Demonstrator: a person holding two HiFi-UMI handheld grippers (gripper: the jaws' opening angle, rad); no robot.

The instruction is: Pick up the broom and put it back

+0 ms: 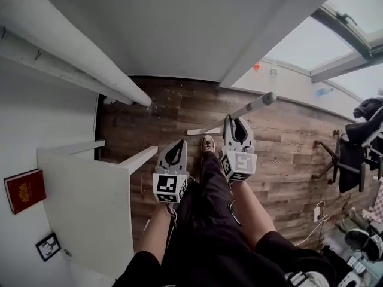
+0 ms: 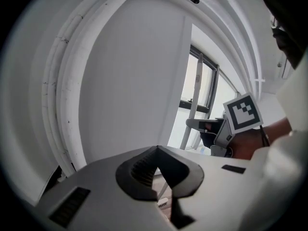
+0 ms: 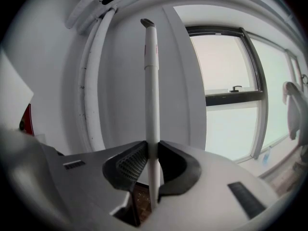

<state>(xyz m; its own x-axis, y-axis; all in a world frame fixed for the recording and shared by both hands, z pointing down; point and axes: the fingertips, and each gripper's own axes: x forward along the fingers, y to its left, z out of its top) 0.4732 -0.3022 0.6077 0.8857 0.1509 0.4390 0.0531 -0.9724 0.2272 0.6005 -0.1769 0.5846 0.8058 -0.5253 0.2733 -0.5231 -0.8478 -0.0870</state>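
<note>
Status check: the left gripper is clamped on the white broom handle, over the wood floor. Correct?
Not quite. The right gripper is the one clamped on the white broom handle, as the right gripper view shows. The left gripper is shut with nothing between its jaws. The wood floor part is right.

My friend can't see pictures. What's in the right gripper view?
The right gripper is shut on a white broom handle that points straight up. Behind it are a white wall and, on the right, a bright window.
</note>
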